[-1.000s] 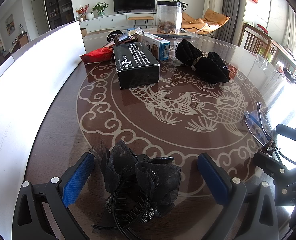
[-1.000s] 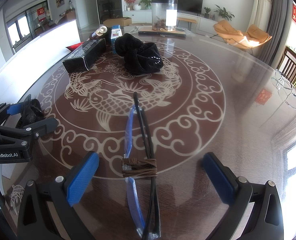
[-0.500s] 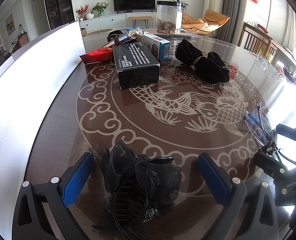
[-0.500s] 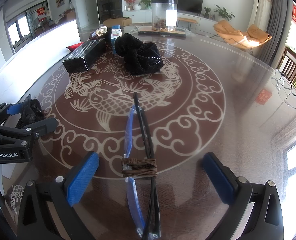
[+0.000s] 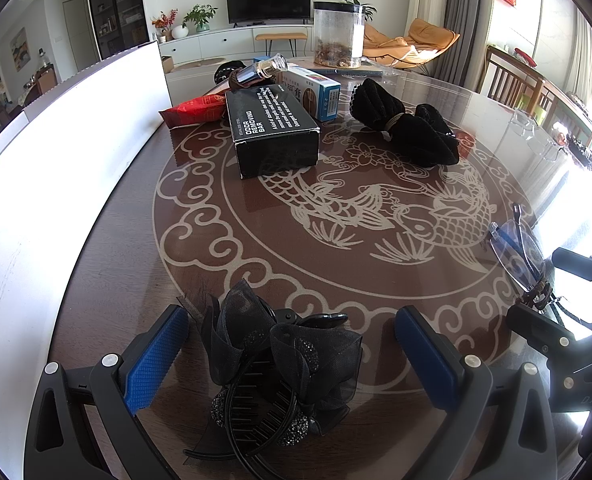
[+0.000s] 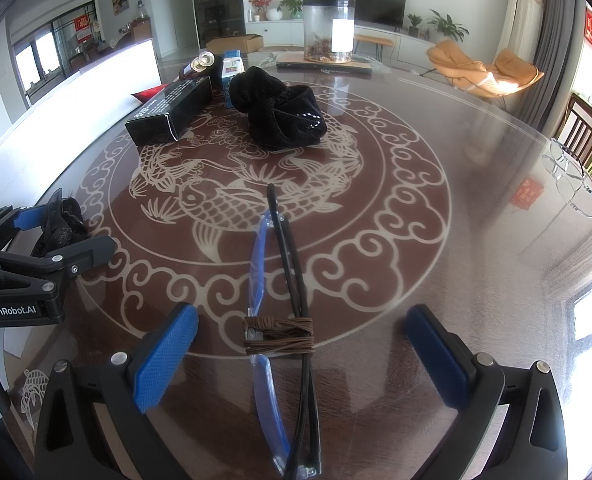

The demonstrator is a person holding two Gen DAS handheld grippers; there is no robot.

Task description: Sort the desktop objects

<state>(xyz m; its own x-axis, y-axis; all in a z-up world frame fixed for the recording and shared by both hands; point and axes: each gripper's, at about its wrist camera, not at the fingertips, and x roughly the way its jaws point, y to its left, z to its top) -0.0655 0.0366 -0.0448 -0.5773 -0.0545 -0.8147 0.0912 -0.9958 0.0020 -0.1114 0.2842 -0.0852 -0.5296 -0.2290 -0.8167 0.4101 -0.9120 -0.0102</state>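
Observation:
My left gripper [image 5: 292, 356] is open around a black gauze bow hair clip [image 5: 280, 364] lying on the round glass-topped table [image 5: 136, 264]; the blue pads stand apart from it on both sides. My right gripper [image 6: 302, 356] is open around folded glasses [image 6: 284, 320] with a blue and a black frame, bound by brown cord. The glasses also show at the right of the left wrist view [image 5: 516, 248]. The left gripper shows at the left of the right wrist view [image 6: 36, 256].
At the far side lie a black box [image 5: 274, 132], a blue and white box [image 5: 316, 92], a red packet [image 5: 194, 110], a small bottle [image 5: 260, 70] and a black cloth bundle [image 5: 404, 128]. A clear jar [image 5: 338, 34] stands behind. A white board [image 5: 56, 140] lines the left edge. Clear glasses [image 6: 572, 180] lie far right.

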